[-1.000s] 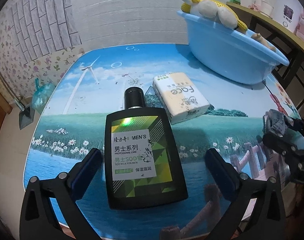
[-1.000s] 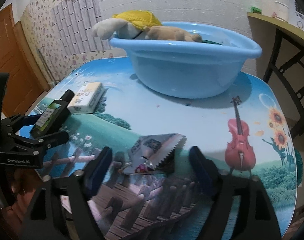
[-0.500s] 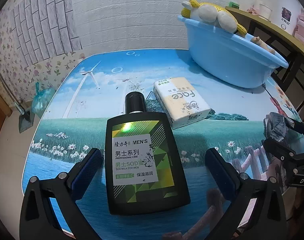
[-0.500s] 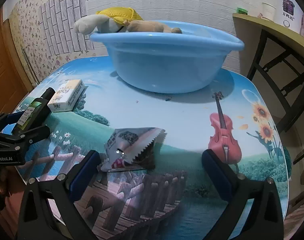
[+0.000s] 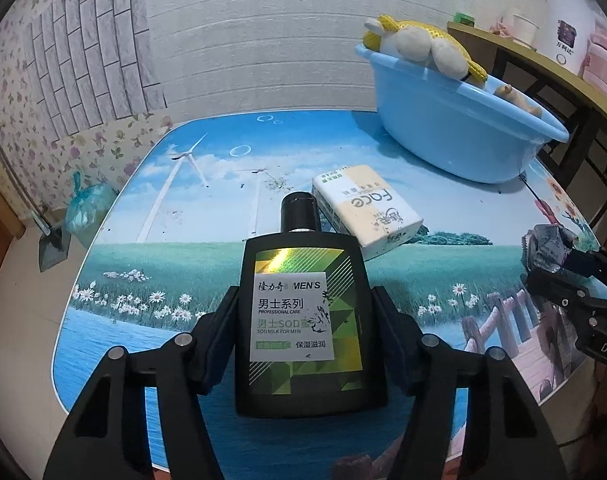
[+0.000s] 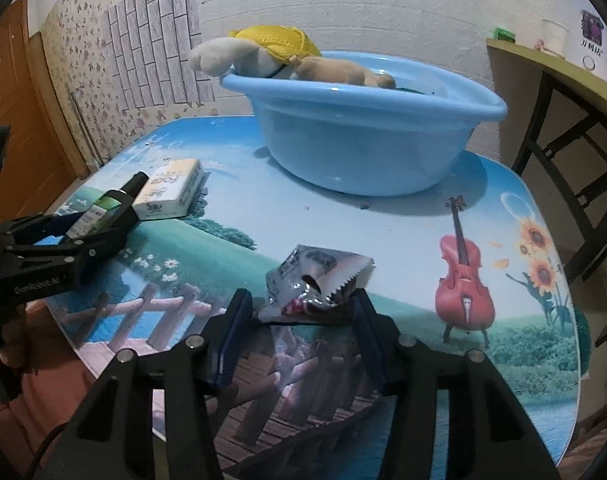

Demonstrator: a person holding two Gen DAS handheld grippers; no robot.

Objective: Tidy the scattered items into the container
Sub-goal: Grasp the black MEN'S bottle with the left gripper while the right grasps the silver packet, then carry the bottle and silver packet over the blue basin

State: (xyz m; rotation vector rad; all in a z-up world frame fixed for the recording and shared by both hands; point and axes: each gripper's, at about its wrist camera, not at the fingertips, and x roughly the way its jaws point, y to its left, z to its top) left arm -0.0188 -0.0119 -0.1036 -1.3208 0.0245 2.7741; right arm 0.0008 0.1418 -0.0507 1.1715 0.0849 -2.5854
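I am closing my left gripper [image 5: 305, 322] on the flat black rectangular bottle with a green and white label [image 5: 303, 320], and its pads are pressing on the bottle's two long sides. The bottle is lying label up on the near left part of the round table with a printed landscape top [image 5: 207, 208], its black cap pointing far. Just beyond the cap, the cream and white tissue pack [image 5: 365, 210] is lying flat on the table.

I am also closing my right gripper [image 6: 299, 326] around the crinkled silver snack packet with a zigzag edge [image 6: 315, 276]. The packet is sitting between the two blue-padded fingers at the near edge of the table; the right pad is meeting its zigzag edge and the left pad is just at its near left corner, though I cannot tell how firmly they are pressing.

At the far right of the table the round light blue plastic basin [image 6: 363, 144] is standing well apart from both grippers. A plush toy with a yellow knitted cover [image 6: 263, 50] is lying across its far left rim, and a brown plush toy [image 6: 343, 70] is resting inside beside it.
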